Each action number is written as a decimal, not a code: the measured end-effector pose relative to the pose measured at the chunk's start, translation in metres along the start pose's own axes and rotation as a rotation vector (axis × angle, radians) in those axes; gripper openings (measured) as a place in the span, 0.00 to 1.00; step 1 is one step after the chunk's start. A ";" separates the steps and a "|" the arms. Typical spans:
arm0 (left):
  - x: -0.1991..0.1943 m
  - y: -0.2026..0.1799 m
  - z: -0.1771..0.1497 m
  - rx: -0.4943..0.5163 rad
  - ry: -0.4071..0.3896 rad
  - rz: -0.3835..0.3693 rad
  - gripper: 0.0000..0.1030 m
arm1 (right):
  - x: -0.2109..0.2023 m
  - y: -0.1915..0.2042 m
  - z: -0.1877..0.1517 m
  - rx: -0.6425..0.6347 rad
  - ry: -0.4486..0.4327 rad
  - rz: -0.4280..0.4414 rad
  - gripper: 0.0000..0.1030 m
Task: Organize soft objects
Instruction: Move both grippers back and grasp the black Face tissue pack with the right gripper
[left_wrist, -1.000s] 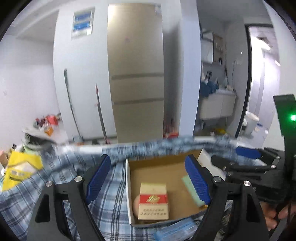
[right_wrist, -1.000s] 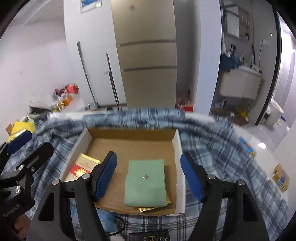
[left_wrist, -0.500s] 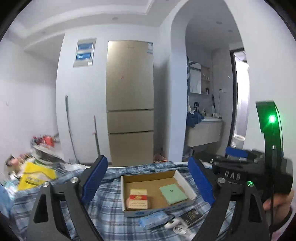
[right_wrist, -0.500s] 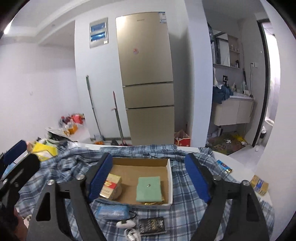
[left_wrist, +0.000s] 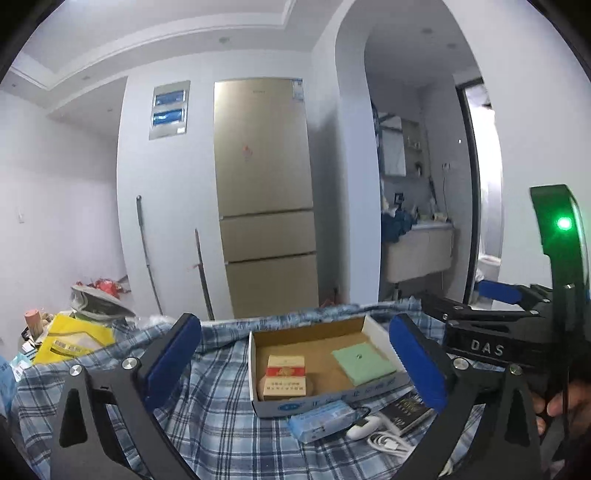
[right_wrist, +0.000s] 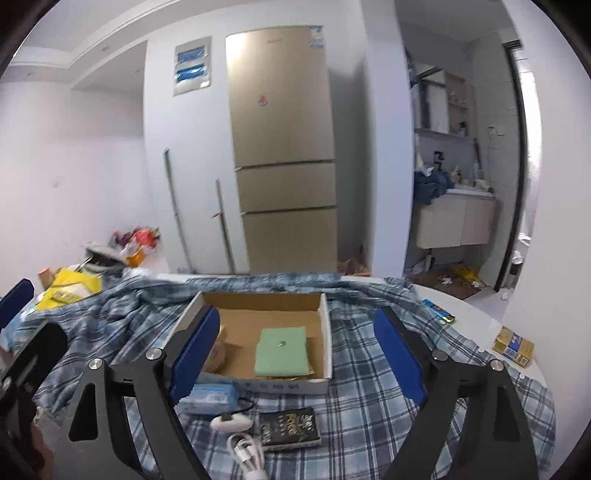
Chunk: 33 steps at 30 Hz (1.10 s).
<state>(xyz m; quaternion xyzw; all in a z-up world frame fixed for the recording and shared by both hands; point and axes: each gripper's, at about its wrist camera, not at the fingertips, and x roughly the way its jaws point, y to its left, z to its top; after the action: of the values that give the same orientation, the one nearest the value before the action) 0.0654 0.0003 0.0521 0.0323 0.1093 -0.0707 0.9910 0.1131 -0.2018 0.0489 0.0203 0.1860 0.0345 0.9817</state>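
Note:
An open cardboard box (left_wrist: 373, 387) (right_wrist: 325, 325) sits on a blue plaid cloth (left_wrist: 218, 413) (right_wrist: 369, 402). Inside lie a folded green cloth (left_wrist: 364, 362) (right_wrist: 282, 350) and a red and cream packet (left_wrist: 285, 377) over a round tan thing. A blue tissue pack (left_wrist: 321, 421) (right_wrist: 212, 393), a white charger with cable (left_wrist: 373, 432) (right_wrist: 236, 424) and a black packet (left_wrist: 406, 408) (right_wrist: 290, 428) lie in front of the box. My left gripper (left_wrist: 293, 363) and right gripper (right_wrist: 295, 354) are both open, empty, raised and back from the box.
A yellow bag (left_wrist: 72, 339) and clutter lie at the table's left end. A small yellow box (right_wrist: 513, 347) and a blue packet (right_wrist: 437, 310) lie on the bare white table at the right. A fridge (left_wrist: 266, 199) stands behind.
Both grippers have pulled back and up from the box, so the whole room and the items in front of the box came into view. Both stay open.

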 end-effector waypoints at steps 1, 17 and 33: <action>0.004 0.000 -0.006 -0.004 0.010 -0.005 1.00 | 0.004 -0.001 -0.005 0.002 0.003 -0.004 0.87; 0.037 0.002 -0.052 -0.041 0.158 0.000 1.00 | 0.064 0.001 -0.056 -0.019 0.285 0.038 0.89; 0.049 0.014 -0.056 -0.092 0.225 0.006 1.00 | 0.087 -0.001 -0.075 -0.005 0.448 0.087 0.92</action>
<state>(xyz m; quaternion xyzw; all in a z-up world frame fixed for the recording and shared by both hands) 0.1032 0.0117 -0.0128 -0.0053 0.2228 -0.0584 0.9731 0.1666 -0.1944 -0.0528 0.0179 0.3982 0.0809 0.9135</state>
